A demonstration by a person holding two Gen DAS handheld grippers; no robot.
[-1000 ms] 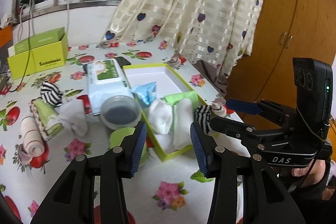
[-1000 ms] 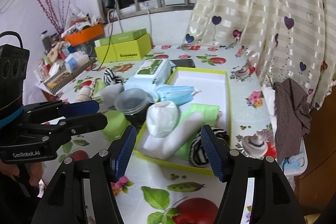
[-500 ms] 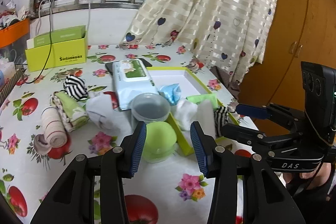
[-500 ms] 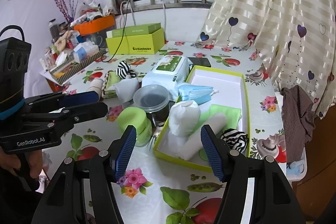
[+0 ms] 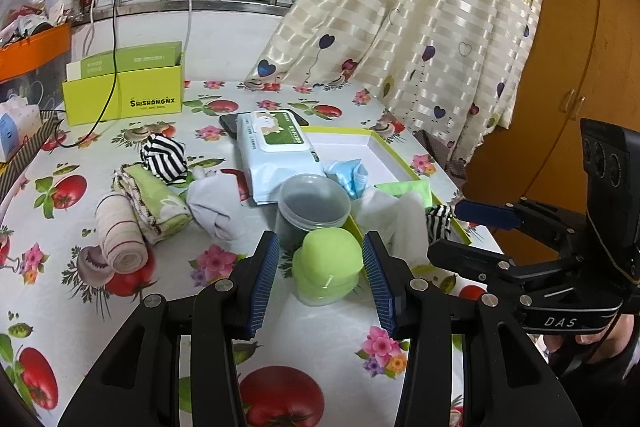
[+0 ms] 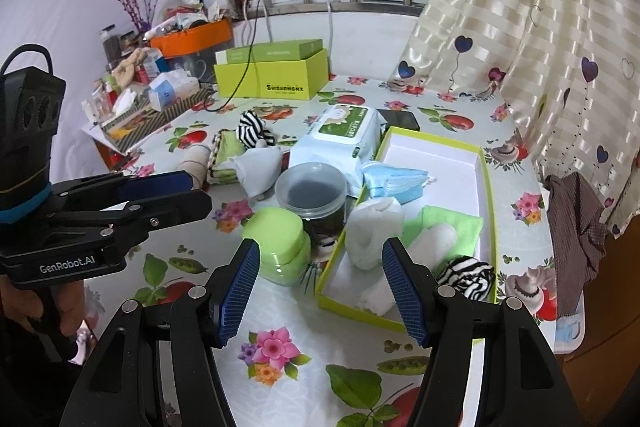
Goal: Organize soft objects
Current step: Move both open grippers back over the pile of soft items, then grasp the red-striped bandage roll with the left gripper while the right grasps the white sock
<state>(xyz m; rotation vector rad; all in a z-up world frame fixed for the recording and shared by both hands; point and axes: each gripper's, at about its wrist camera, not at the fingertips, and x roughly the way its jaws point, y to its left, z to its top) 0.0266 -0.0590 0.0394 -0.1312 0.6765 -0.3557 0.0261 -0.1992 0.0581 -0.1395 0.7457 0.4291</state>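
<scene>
A green-rimmed white tray (image 6: 486, 187) holds white rolled socks (image 6: 372, 227), a green cloth (image 6: 452, 219), a striped sock (image 6: 466, 277) and blue masks (image 6: 394, 179). Loose on the table lie a striped sock (image 5: 164, 157), a green towel roll (image 5: 156, 197), a beige roll (image 5: 120, 233) and a grey-white sock (image 5: 214, 201). My left gripper (image 5: 320, 283) is open and empty, hovering before a green lidded jar (image 5: 326, 273). My right gripper (image 6: 320, 293) is open and empty, above the tray's near end.
A clear jar with grey lid (image 5: 314, 205) and a wet-wipes pack (image 5: 276, 147) stand left of the tray. A yellow-green box (image 5: 124, 95) with a cable sits at the back. A curtain (image 5: 420, 27) hangs right; clutter (image 6: 160, 83) fills the left edge.
Both grippers have pulled back and up from the tray, so more of the table shows. The left one has swung left toward the jars. Both stay open and empty.
</scene>
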